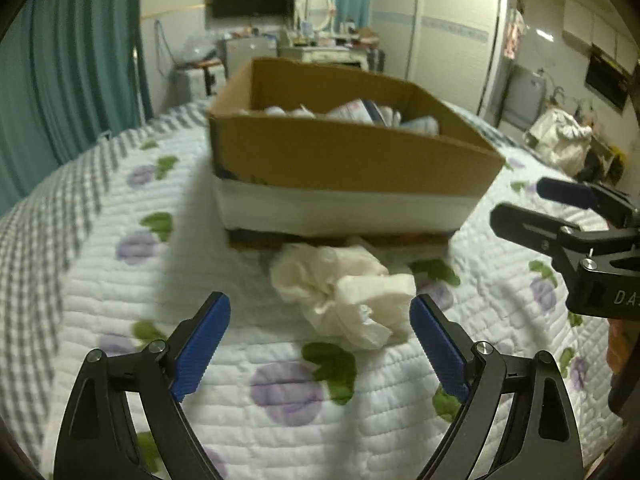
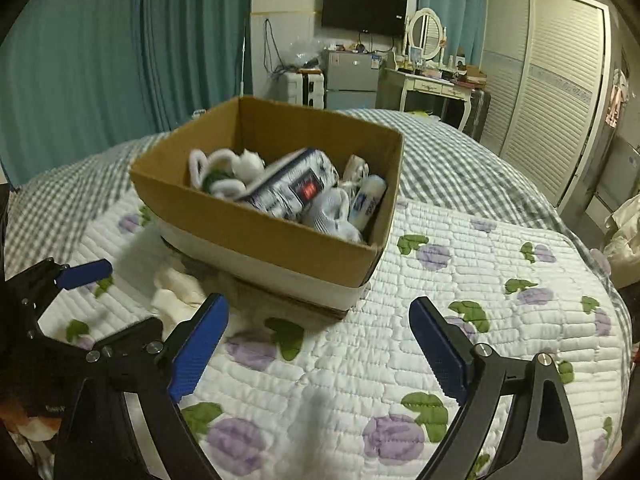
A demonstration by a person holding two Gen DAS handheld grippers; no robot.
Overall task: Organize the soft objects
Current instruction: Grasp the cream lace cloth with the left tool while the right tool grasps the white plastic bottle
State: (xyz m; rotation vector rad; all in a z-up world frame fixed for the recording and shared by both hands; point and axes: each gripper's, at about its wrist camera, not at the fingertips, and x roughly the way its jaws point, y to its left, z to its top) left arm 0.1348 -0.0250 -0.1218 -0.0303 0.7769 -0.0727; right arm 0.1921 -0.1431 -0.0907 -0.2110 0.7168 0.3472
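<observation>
A crumpled cream-white cloth (image 1: 344,292) lies on the quilt just in front of a cardboard box (image 1: 340,156). My left gripper (image 1: 320,344) is open and empty, its blue pads a little short of the cloth. The cloth also shows in the right wrist view (image 2: 176,292), left of the box (image 2: 256,240). The box holds several soft items: white socks (image 2: 332,208), a tissue pack (image 2: 292,188) and a white tube (image 2: 366,200). My right gripper (image 2: 320,344) is open and empty above the quilt, in front of the box. It also shows in the left wrist view (image 1: 520,204).
The bed has a white floral quilt (image 2: 440,280) over a grey checked sheet (image 2: 460,160). Teal curtains (image 2: 100,60) hang at the left. A wardrobe (image 2: 552,92), dressing table (image 2: 432,80) and small fridge (image 2: 352,76) stand beyond the bed.
</observation>
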